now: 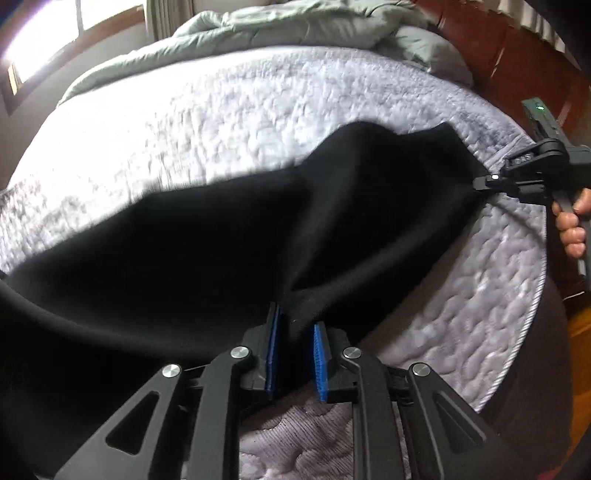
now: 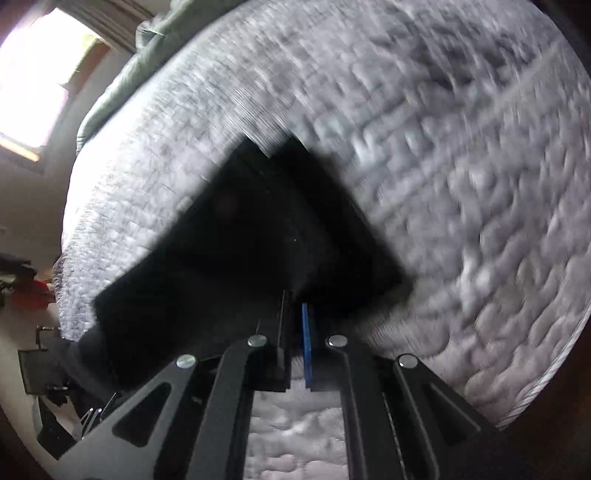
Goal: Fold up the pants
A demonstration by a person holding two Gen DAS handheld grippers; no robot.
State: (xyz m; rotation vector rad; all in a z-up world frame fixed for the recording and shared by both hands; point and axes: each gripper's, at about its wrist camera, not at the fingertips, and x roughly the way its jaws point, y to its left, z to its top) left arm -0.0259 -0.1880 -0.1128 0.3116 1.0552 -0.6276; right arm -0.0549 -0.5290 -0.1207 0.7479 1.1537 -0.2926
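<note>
The black pants (image 1: 221, 236) hang stretched above the quilted mattress (image 1: 221, 122). My left gripper (image 1: 297, 328) is shut on a bunched edge of the pants between its blue pads (image 1: 319, 354). My right gripper (image 1: 484, 182) shows at the right of the left wrist view, shut on the far corner of the pants. In the right wrist view the right gripper (image 2: 295, 310) pinches the pants (image 2: 258, 240), with the jaws nearly closed. The right wrist view is blurred by motion.
A grey-green duvet (image 1: 295, 26) is piled at the far side of the bed. A wooden headboard (image 1: 517, 66) stands at the right. A window (image 2: 33, 74) is at the far left. Clutter (image 2: 37, 369) stands on the floor left of the bed.
</note>
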